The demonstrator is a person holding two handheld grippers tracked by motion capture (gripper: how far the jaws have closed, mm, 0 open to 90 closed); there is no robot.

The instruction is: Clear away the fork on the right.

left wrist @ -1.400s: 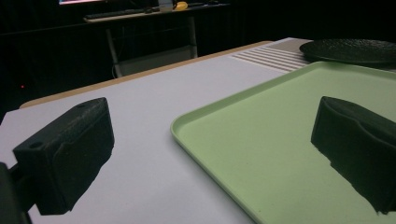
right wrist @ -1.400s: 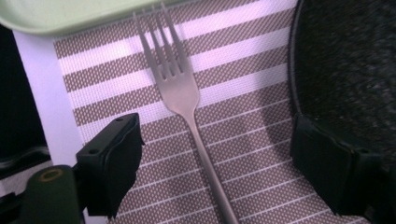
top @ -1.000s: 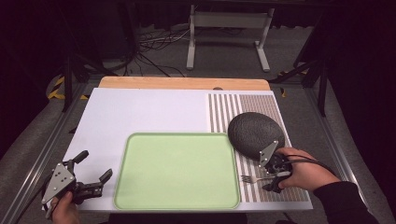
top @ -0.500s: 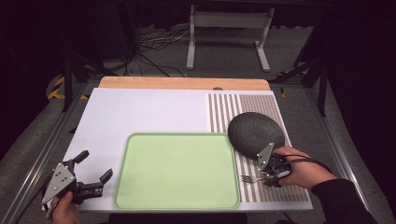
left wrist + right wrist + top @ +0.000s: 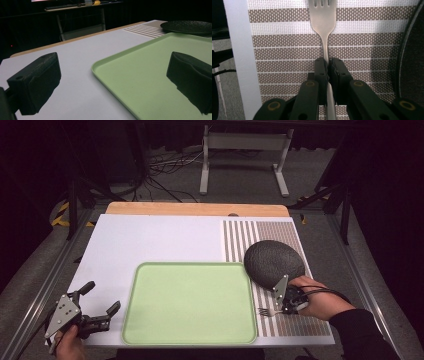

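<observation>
Right gripper (image 5: 328,65) clenched on fork (image 5: 323,15) at tray's (image 5: 190,302) 3 o'clock; placement outstanding. Left gripper (image 5: 102,300) released, idle.

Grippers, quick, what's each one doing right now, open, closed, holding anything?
Left gripper: open, fingers spread wide, holding nothing, beside the green tray.
Right gripper: closed on the fork, over the striped mat.

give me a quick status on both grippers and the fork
Right gripper shut on fork, over the striped mat. Left gripper open, holding nothing, beside green tray. Dark plate close to the right hand.
</observation>
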